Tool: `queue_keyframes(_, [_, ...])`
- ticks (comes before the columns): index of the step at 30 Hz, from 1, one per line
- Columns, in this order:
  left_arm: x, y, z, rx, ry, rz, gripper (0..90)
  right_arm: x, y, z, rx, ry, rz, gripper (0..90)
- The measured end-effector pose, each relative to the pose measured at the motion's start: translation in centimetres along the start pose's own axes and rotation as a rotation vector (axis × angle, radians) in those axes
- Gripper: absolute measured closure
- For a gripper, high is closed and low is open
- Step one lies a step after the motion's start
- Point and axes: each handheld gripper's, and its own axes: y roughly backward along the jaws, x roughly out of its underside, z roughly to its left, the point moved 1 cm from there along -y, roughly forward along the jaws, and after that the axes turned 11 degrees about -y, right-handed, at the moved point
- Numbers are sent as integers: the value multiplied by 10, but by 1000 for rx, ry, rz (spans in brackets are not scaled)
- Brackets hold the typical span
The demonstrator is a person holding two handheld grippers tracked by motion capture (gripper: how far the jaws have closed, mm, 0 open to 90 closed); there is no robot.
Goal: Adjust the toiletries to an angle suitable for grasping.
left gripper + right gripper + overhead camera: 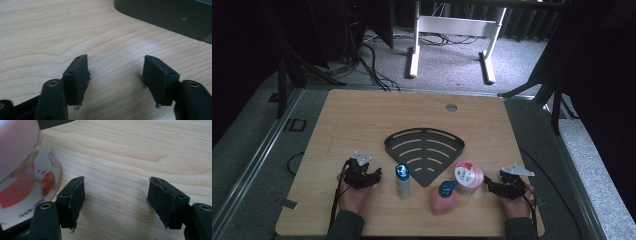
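a wooden desk [362, 115] is seen from above, with a dark fan-shaped slotted tray [424, 150] near its middle and three items set along the tray's near edge: a slim tube with a blue cap [402, 181], a pink bottle with a teal cap [443, 197] and a pink jar with a white printed lid [468, 177]. the left tongs [371, 176] are held open just left of the tube, nothing between the jaws. the right tongs [116, 195] are likewise spread wide and empty, with the jar [25, 167] just beside the left jaw, close but apparently not touching. the jar is judged rigid, smooth-walled and somewhat heavy if full, so slipping is likely; a hold low across its straight wall, below the lid, is advised
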Motion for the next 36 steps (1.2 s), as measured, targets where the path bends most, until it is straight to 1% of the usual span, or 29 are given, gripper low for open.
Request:
queue_keyframes(4, [0, 1, 1, 8, 0, 2, 453, 0, 3, 0, 7, 0, 2, 394])
queue_keyframes(5, [0, 1, 1, 8, 0, 2, 473, 1, 4, 1, 14, 5, 0, 417])
queue_keyframes(6, [0, 2, 1, 19, -1, 3, 488, 1, 5, 2, 22, 15, 0, 431])
queue_keyframes(7, [0, 2, 1, 19, -1, 3, 497, 1, 5, 2, 22, 15, 0, 431])
queue_keyframes(8, [0, 2, 1, 24, -3, 4, 514, 1, 8, 3, 30, 28, -5, 471])
queue_keyframes(9, [-1, 3, 1, 29, -3, 3, 514, 1, 8, 3, 30, 28, -5, 471])
queue_keyframes(10, [-1, 4, 0, 36, -9, 3, 550, 2, 12, 5, 29, 32, -16, 521])
queue_keyframes(11, [-1, 5, 0, 37, -16, 1, 566, 2, 15, 6, 26, 33, -24, 553])
queue_keyframes(13, [-2, 7, -2, 37, -30, -8, 608, 2, 21, 8, 14, 35, -41, 603])
queue_keyframes(14, [-2, 7, -2, 37, -30, -8, 625, 2, 24, 10, 11, 40, -48, 626])
queue_keyframes(15, [-3, 9, -4, 40, -44, -19, 650, 1, 26, 11, 10, 45, -54, 652])
queue_keyframes(16, [-3, 9, -4, 40, -44, -19, 674, 1, 28, 12, 9, 47, -59, 675])
queue_keyframes(17, [-3, 10, -5, 42, -52, -24, 700, 0, 31, 14, 8, 50, -63, 709])
queue_keyframes(18, [-4, 11, -7, 44, -62, -28, 700, 0, 31, 14, 8, 50, -63, 709])
queue_keyframes(19, [-5, 12, -8, 48, -75, -31, 764, -1, 36, 17, 1, 65, -77, 770])
queue_keyframes(20, [-6, 14, -11, 58, -95, -36, 799, -1, 38, 19, -4, 74, -86, 799])
queue_keyframes(22, [-7, 15, -13, 69, -109, -38, 872, -2, 44, 22, -10, 81, -95, 861])
queue_keyframes(23, [-8, 15, -15, 77, -112, -46, 895, -3, 46, 23, -17, 85, -98, 887])
queue_keyframes(24, [-9, 16, -16, 81, -115, -51, 897, -4, 49, 25, -29, 89, -106, 897])
queue_keyframes(26, [-9, 16, -16, 81, -115, -51, 899, -4, 51, 26, -36, 92, -111, 897])
queue_keyframes(27, [-12, 19, -19, 91, -134, -61, 900, -6, 56, 30, -49, 99, -119, 900])
queue_keyframes(30, [-15, 22, -23, 106, -147, -79, 900, -7, 60, 36, -67, 113, -129, 900])
queue_keyframes(31, [-15, 22, -23, 106, -147, -79, 900, -7, 60, 36, -67, 113, -129, 900])
queue_keyframes(32, [-17, 25, -25, 114, -154, -90, 900, -8, 64, 42, -83, 127, -137, 900])
queue_keyframes(36, [-21, 29, -29, 139, -174, -118, 900, -10, 69, 54, -114, 154, -152, 900])
